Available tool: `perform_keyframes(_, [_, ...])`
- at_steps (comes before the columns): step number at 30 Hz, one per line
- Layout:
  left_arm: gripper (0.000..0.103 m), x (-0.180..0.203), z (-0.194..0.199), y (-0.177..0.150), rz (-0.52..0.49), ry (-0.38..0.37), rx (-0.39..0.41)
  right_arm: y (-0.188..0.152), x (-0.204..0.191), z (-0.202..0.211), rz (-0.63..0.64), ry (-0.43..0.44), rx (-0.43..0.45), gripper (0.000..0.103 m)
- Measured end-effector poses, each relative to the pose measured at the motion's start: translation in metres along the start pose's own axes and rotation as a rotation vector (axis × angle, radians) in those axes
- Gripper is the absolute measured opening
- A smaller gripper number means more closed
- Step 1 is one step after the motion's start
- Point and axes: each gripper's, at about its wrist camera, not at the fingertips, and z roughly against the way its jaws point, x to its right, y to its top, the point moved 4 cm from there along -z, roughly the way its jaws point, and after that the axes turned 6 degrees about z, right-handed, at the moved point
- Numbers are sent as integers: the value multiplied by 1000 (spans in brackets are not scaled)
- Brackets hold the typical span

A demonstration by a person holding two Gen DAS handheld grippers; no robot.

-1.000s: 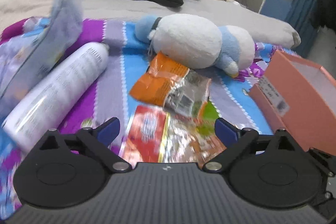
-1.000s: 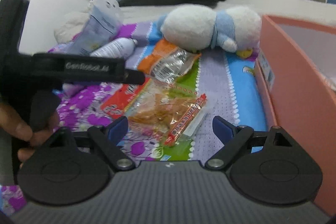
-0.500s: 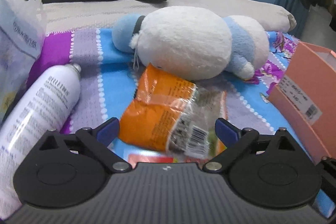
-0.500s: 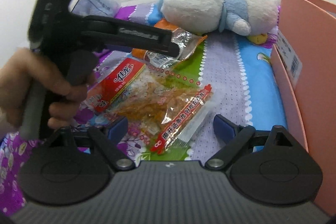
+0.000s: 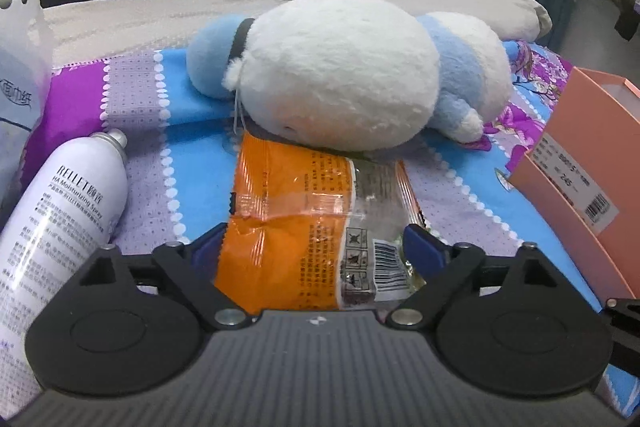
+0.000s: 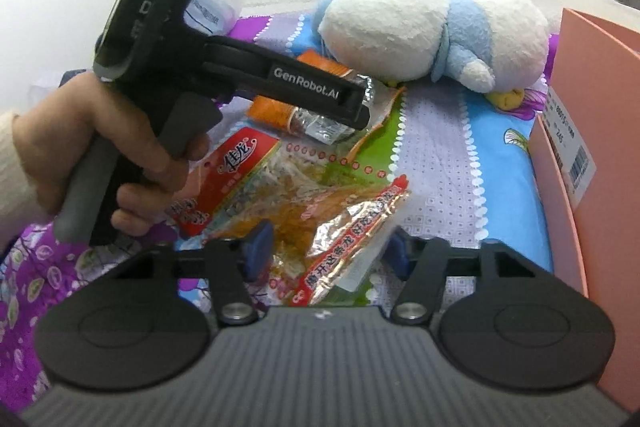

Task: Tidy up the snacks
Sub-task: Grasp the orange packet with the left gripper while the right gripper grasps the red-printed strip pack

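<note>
With my left fingers spread around the orange packet, I'd close low; right fingers pinch the red packet.

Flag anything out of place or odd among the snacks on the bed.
A white spray can, labelled moisturizing spray, lies on its side left of the orange snack packet: not a snack. The plush toy rests on that packet's far end, which may hinder lifting it.
</note>
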Motion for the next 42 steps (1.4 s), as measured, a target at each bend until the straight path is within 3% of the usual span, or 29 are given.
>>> perform_keyframes(2, [86, 0, 6, -1, 14, -8, -3, 1, -1, 4, -6, 2, 2, 51])
perform_keyframes(3, [82, 0, 8, -2, 27, -10, -7, 1, -1, 6, -10, 1, 4, 43])
perform_keyframes(9, [64, 7, 30, -11, 60, -16, -22, 1, -5, 23, -32, 13, 3, 38])
perform_keyframes(18, [49, 26, 63, -37, 103, 6, -33, -17, -12, 68, -81, 23, 11, 29])
perform_keyframes(25, [47, 33, 98, -64, 179, 41, -28, -36, -18, 105, -103, 23, 5, 28])
perform_keyframes(34, [38, 35, 152, -100, 280, 96, -7, -56, -25, 143, -109, 18, 10, 24])
perform_keyframes(42, [29, 31, 207, -149, 436, 128, 36, -81, -27, 174, -55, 39, -12, 22])
